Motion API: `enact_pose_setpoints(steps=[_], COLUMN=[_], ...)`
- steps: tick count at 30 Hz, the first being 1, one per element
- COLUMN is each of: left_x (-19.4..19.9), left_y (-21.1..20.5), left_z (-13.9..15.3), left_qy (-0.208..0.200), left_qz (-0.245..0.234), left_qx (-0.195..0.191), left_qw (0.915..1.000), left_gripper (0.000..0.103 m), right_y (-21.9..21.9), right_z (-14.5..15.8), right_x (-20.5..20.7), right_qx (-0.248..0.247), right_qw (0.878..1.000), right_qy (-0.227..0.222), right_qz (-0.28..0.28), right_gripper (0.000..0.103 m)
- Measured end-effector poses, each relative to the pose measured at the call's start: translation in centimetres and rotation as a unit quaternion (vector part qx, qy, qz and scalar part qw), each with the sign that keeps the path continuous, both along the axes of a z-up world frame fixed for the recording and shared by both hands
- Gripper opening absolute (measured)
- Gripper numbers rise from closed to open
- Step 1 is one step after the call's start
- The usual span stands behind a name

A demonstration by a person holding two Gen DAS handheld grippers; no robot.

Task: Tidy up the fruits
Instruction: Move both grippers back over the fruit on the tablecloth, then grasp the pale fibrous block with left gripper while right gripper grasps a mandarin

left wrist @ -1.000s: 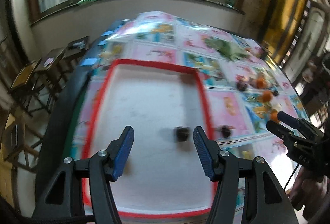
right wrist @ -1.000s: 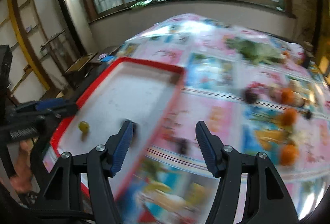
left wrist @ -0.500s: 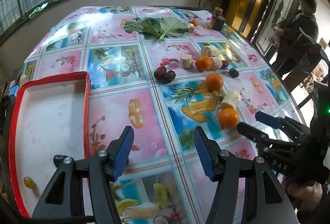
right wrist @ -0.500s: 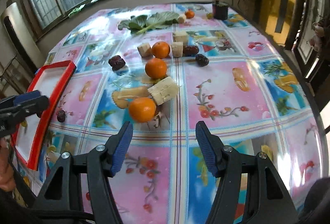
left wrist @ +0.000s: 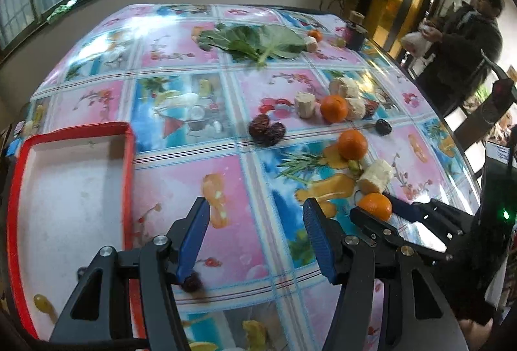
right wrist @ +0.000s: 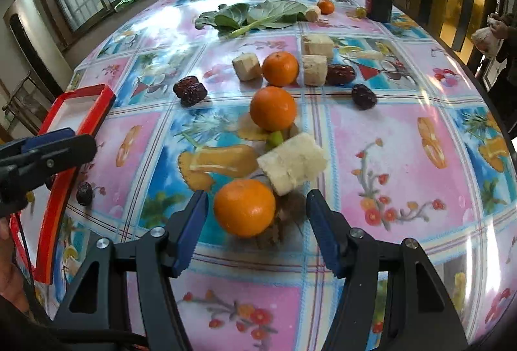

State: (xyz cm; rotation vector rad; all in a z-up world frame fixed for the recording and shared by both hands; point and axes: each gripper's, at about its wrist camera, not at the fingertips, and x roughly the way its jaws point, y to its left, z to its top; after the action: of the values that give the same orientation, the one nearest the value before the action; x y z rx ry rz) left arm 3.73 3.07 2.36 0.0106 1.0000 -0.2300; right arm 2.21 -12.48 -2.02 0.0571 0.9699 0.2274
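Over the worktop (right wrist: 404,131): both tools are low, aimed at the scattered fruit.
Right tool (right wrist: 255,221): jaws half-wide and just now closing in, nearest orange (right wrist: 244,207) between them, pads not yet touching.
Left tool (left wrist: 255,231): half-wide, nothing between its jaws, a dark date (left wrist: 191,281) by its left finger.
Red tray (left wrist: 129,176): at the left edge, one green grape (left wrist: 43,302) in it.
Tip: centre the orange, clear the pale chunk (right wrist: 292,163) touching it, squeeze gently, then lift.

Three oranges (right wrist: 244,207) (round, whole), dark dates (right wrist: 190,90), scattered on tablecloth (right wrist: 387,157)
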Motion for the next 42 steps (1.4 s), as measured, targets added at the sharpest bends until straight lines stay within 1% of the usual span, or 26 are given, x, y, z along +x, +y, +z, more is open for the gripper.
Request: enact_pose_setpoints(steps=[1, 2, 3, 6, 10, 14, 16, 21, 22, 24, 26, 30, 35, 39, 42], left_x=[0.1, 0.3, 0.4, 0.4, 0.3, 0.7, 0.9, 1.6, 1.8, 2.1, 2.1, 1.6, 1.4, 0.7, 0.4], left_y=[-0.4, -0.9, -1.7, -3.9, -7.1, -9.4, -10.5, -13.0, -13.1, -13.3, -13.3, -13.5, -12.6, -11.3, -10.1], left_z=[-0.1, -0.3, -0.6, -1.3, -2.3, -2.8, -3.0, -3.7, -3.9, -4.4, -4.3, -4.5, -4.2, -3.6, -2.8], left_qy=[0.001, 0.002, 0.005, 0.012, 0.022, 0.026, 0.027, 0.022, 0.023, 0.026, 0.012, -0.003, 0.004, -0.001, -0.007], left_qz=[-0.005, -0.011, -0.022, -0.050, -0.082, -0.086, -0.091, -0.102, -0.100, -0.092, -0.083, -0.088, -0.075, -0.063, -0.051], left_qx=[0.001, 0.001, -0.001, -0.001, -0.003, -0.014, -0.014, 0.009, 0.011, 0.013, 0.024, 0.042, 0.027, 0.022, 0.020], left_qw=[1.0000, 0.9999, 0.9997, 0.9987, 0.9964, 0.9959, 0.9954, 0.9945, 0.9947, 0.9954, 0.9962, 0.9953, 0.9968, 0.9977, 0.9985], left_gripper=[0.060, 0.060, 0.060, 0.060, 0.060, 0.060, 0.060, 0.059, 0.058, 0.047, 0.042, 0.041, 0.040, 0.040, 0.040], right_y=[0.3, 0.4, 0.5, 0.5, -1.3, -4.3, -5.6, -8.0, -8.3, -8.7, -9.0, -9.4, -9.5, -9.6, -8.8], right_z=[0.0, 0.0, 0.1, 0.2, 0.2, 0.3, 0.3, 0.3, 0.3, 0.3, 0.3, 0.3, 0.3, 0.3, 0.5], right_x=[0.0, 0.0, 0.0, -0.4, -1.4, -2.2, -2.4, -2.7, -2.8, -2.7, -2.6, -2.3, -2.2, -2.1, -2.0], right_qx=[-0.006, -0.011, -0.010, -0.019, -0.017, -0.019, -0.017, -0.005, -0.003, 0.003, 0.005, 0.009, 0.012, 0.019, 0.019], right_qw=[1.000, 1.000, 1.000, 1.000, 1.000, 0.999, 0.999, 0.998, 0.998, 0.998, 0.998, 0.998, 0.998, 0.998, 0.998], right_qy=[-0.003, -0.004, -0.004, -0.005, -0.006, -0.006, -0.006, -0.003, -0.003, -0.001, -0.001, 0.000, 0.000, 0.002, 0.001], right_qz=[0.004, 0.006, 0.011, 0.016, -0.001, -0.029, -0.041, -0.057, -0.057, -0.058, -0.059, -0.059, -0.059, -0.059, -0.052], right_gripper=[0.052, 0.043, 0.036, 0.036, 0.036, 0.036, 0.036, 0.036, 0.036, 0.036, 0.036, 0.036, 0.036, 0.036, 0.036])
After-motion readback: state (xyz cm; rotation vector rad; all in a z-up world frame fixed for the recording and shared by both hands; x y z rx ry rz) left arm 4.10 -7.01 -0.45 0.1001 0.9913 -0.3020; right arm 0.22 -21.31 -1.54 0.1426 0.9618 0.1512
